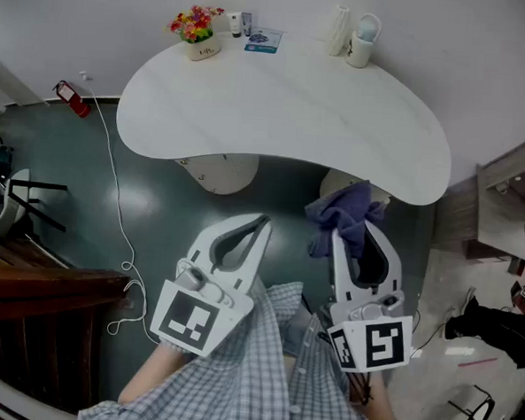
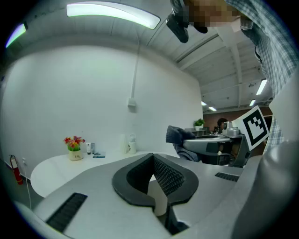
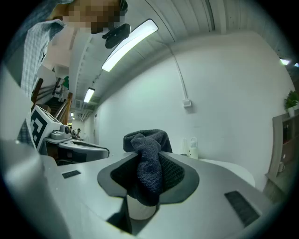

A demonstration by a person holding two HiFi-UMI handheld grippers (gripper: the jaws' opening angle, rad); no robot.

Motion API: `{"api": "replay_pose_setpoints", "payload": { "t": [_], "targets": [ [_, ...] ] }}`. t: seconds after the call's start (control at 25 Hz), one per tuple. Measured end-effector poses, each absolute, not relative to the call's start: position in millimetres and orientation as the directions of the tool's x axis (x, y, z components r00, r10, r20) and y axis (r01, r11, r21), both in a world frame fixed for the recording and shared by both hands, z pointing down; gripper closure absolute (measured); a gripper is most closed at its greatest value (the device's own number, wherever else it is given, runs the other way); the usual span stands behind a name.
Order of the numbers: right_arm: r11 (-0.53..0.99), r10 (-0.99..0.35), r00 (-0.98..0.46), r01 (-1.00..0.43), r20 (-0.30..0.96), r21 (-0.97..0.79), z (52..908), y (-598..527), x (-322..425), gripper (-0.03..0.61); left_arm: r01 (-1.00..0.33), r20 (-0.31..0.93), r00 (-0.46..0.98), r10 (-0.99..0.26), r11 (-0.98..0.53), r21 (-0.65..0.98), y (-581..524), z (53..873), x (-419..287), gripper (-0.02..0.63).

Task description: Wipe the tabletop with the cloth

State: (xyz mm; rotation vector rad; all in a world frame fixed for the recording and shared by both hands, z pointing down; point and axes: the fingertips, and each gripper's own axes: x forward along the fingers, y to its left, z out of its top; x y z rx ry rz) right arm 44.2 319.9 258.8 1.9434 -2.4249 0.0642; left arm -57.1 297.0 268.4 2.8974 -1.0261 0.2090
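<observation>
A white kidney-shaped tabletop lies ahead of me against the wall. My right gripper is shut on a dark blue cloth, which bunches out of its jaw tips just short of the table's near edge. The same cloth fills the jaws in the right gripper view. My left gripper is held beside it, below the table's near edge, shut with nothing between its jaws. From the left gripper view the tabletop and the cloth both show.
At the table's far edge stand a flower pot, small bottles, a blue card and a white cup with holder. A cable runs over the green floor on the left. Wooden furniture is at lower left, shelving on the right.
</observation>
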Motion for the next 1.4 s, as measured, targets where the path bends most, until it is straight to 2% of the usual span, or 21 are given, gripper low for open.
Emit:
{"api": "replay_pose_setpoints", "payload": {
  "t": [0.92,1.4],
  "targets": [
    [0.152,-0.986,-0.156,-0.986,0.065,-0.065,269,317,76,0.465,-0.641,0.155,0.758,-0.633,-0.768,-0.005,295,269,-47,0.612],
    [0.106,-0.987,-0.112,-0.993,0.113,-0.052,280,268,85,0.465,-0.632,0.17,0.765,-0.621,-0.775,0.015,234,278,-46,0.612]
  ]
}}
